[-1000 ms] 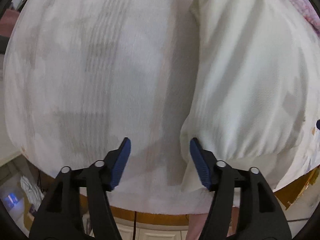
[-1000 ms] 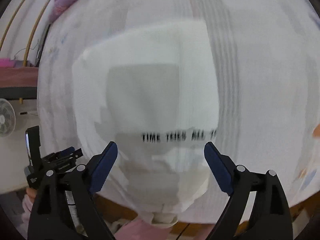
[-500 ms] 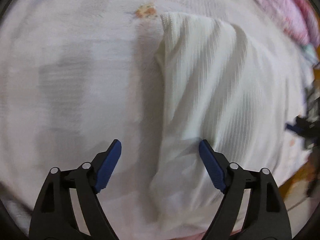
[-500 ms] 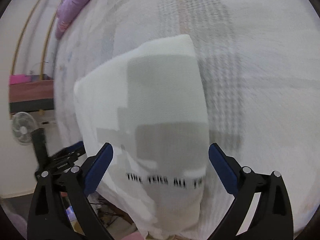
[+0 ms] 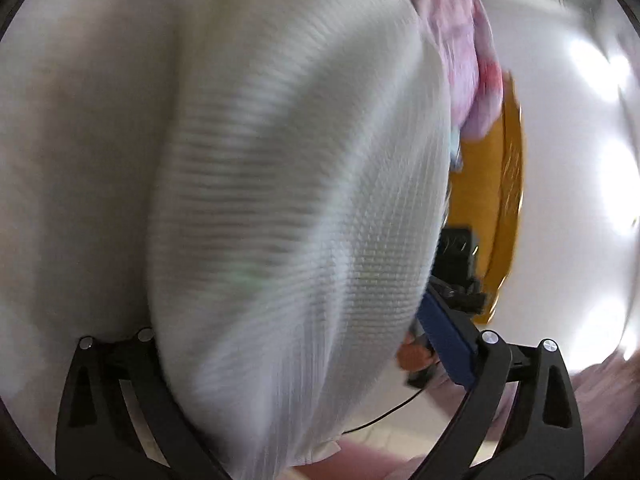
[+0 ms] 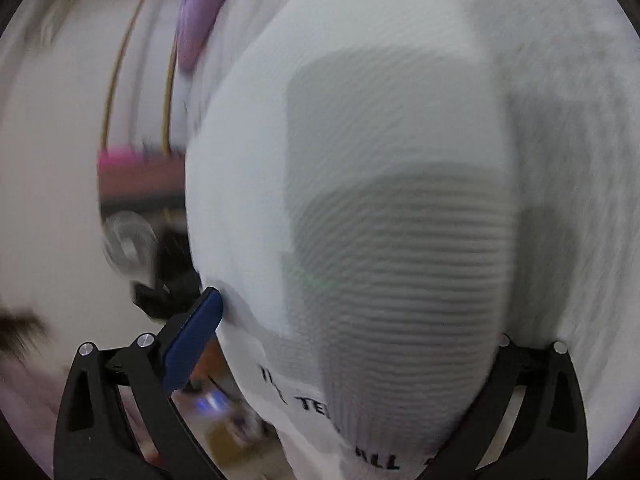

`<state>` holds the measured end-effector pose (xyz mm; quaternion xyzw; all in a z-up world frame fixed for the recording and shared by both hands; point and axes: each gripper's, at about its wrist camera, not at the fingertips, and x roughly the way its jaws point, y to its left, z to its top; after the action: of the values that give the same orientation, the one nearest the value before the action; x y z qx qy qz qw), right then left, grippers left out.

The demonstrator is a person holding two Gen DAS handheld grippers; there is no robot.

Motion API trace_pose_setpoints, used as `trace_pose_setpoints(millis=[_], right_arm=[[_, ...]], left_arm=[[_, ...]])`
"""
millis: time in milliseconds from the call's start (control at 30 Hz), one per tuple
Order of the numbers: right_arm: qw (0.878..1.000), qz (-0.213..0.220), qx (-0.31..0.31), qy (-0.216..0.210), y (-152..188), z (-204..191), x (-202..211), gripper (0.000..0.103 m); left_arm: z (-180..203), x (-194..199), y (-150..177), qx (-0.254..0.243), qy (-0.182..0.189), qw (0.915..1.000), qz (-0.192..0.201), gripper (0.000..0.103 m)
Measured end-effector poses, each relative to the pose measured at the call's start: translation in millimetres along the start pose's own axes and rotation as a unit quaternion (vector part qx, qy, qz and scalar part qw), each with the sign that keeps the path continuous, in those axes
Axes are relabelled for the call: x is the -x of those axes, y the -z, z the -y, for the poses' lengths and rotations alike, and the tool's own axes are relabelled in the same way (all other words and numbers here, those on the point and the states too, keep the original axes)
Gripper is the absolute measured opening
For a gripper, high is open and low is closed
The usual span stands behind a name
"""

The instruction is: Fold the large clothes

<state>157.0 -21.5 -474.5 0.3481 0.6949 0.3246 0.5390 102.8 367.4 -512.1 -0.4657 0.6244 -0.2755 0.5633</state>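
A folded white ribbed garment (image 5: 296, 216) lies on the pale bed cover and fills both views. In the right wrist view the garment (image 6: 380, 220) shows grey patches and black printed letters near its lower edge. My left gripper (image 5: 296, 344) is open, its jaws wide on either side of the garment's near end; the cloth hides the left finger's pad. My right gripper (image 6: 356, 344) is open and straddles the garment's other end; its right pad is hidden by the cloth. Neither gripper pinches the cloth.
A pink and purple bundle of bedding (image 5: 460, 28) lies at the bed's far side, also in the right wrist view (image 6: 200, 8). A yellow bed frame (image 5: 500, 184) and a bright wall are at the right. The other gripper (image 5: 456, 264) shows past the garment's edge.
Both grippers have moved in close over the folded garment, which now sits between each pair of open jaws. Both views have swung toward the bed's edge and are blurred.
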Motion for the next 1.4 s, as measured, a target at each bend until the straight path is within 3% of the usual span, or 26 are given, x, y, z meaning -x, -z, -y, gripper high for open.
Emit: trace_pose_setpoints(millis=[67, 133, 200, 233, 267, 300, 333, 467, 600, 900, 1167, 1300, 1400], right_arm=[[0.999, 0.005, -0.031, -0.024, 8.4, 12.2, -2.4, 0.097], [0.999, 0.000, -0.052, -0.003, -1.2, 12.1, -8.9, 0.097], [0.998, -0.010, -0.056, 0.035, -5.0, -0.5, -9.3, 0.093], [0.998, -0.010, -0.044, 0.054, -4.7, -6.7, -7.2, 0.073], [0.997, -0.002, -0.037, 0.064, -1.9, -12.5, 0.1, 0.062], [0.998, 0.011, -0.038, 0.057, 2.4, -16.9, 9.0, 0.046], [0.998, 0.027, -0.033, 0.053, 9.3, -25.9, 18.8, 0.038], [0.997, 0.032, -0.012, 0.073, 24.6, -66.8, 29.0, 0.035], [0.996, 0.045, -0.001, 0.074, 38.9, -105.6, 54.8, 0.033], [0.989, 0.110, 0.023, 0.096, 109.8, -181.6, 128.5, 0.033], [0.979, 0.176, 0.048, 0.090, 181.1, -202.6, 232.7, 0.032], [0.969, 0.221, 0.067, 0.090, 220.5, -203.8, 280.7, 0.032], [0.960, 0.253, 0.076, 0.088, 248.4, -198.3, 318.7, 0.032]], left_arm=[[-0.3, -10.8, -3.1, 0.010, -0.015, 0.9998, -0.003, 0.095], [6.2, -18.8, -7.7, 0.006, -0.052, 0.9986, 0.013, 0.093], [17.6, -22.4, -7.6, -0.007, -0.105, 0.9941, 0.026, 0.077], [28.8, -22.2, -5.8, -0.021, -0.137, 0.9898, 0.034, 0.065], [37.3, -18.0, 2.1, -0.029, -0.156, 0.9867, 0.037, 0.057], [50.6, -18.8, 6.1, -0.037, -0.186, 0.9811, 0.039, 0.053], [58.2, -8.8, 9.8, -0.041, -0.206, 0.9767, 0.041, 0.052], [111.4, -9.9, 14.7, -0.080, -0.282, 0.9551, 0.042, 0.038], [164.6, -5.7, 17.4, -0.086, -0.294, 0.9506, 0.047, 0.034], [264.6, 8.8, 79.1, -0.124, -0.301, 0.9436, 0.062, 0.033], [355.7, 13.3, 151.9, -0.181, -0.288, 0.9350, 0.102, 0.033], [402.4, -15.4, 182.9, -0.235, -0.289, 0.9219, 0.107, 0.033], [437.7, -45.5, 213.6, -0.279, -0.292, 0.9075, 0.117, 0.033]])
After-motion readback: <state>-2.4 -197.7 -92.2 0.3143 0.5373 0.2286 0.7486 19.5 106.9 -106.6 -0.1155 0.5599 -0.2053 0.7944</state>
